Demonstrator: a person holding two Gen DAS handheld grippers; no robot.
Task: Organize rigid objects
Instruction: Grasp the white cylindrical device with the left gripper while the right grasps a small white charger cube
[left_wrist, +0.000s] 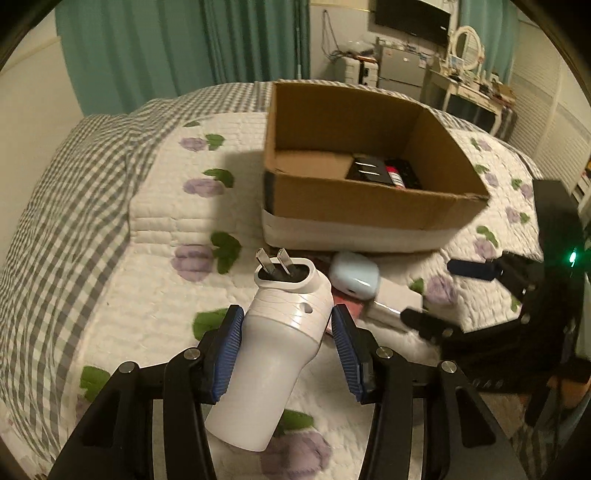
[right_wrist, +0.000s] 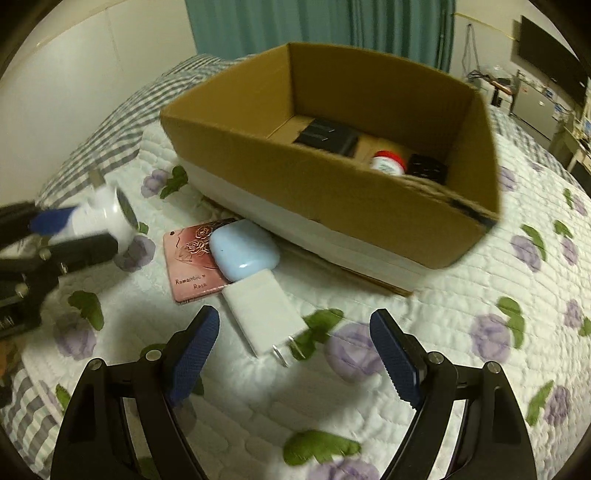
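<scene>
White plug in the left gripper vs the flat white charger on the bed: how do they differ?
1. The rounded white plug is tapered and cylindrical; the flat white charger is a slim slab.
2. The plug is gripped by the left gripper, off the quilt; the charger lies on the quilt, ungripped, ahead of the open right gripper.
3. The plug's prongs point up; the charger's lie level.
Both are white with two flat prongs.

Earbud case (right_wrist: 243, 253) on phone (right_wrist: 192, 258) — before box (right_wrist: 332, 206).
</scene>
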